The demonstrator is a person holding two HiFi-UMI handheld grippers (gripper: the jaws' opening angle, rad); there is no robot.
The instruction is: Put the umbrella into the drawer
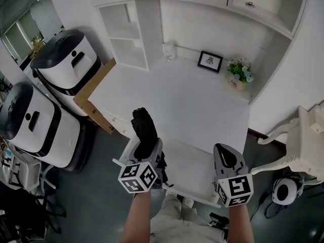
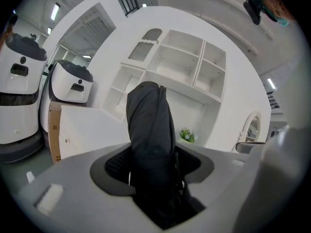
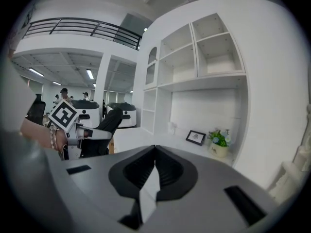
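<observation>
A folded black umbrella [image 1: 144, 129] stands up out of my left gripper [image 1: 148, 148], which is shut on its lower part, above the near left edge of the white desk [image 1: 182, 100]. In the left gripper view the umbrella [image 2: 149, 130] fills the gap between the jaws of that gripper [image 2: 153, 166]. My right gripper [image 1: 227, 158] hovers over the desk's near right edge, shut and empty; its tips [image 3: 154, 152] meet. A white drawer-like ledge [image 1: 195, 173] juts out under the desk's front edge, below both grippers. In the right gripper view the umbrella [image 3: 109, 123] shows at the left.
Two white wheeled machines [image 1: 66, 59] [image 1: 35, 120] and a cardboard sheet [image 1: 93, 92] stand left of the desk. A framed picture [image 1: 209, 61] and a flower pot [image 1: 240, 76] sit at the desk's back. White shelves [image 1: 126, 39] rise behind; a white chair [image 1: 304, 146] stands at the right.
</observation>
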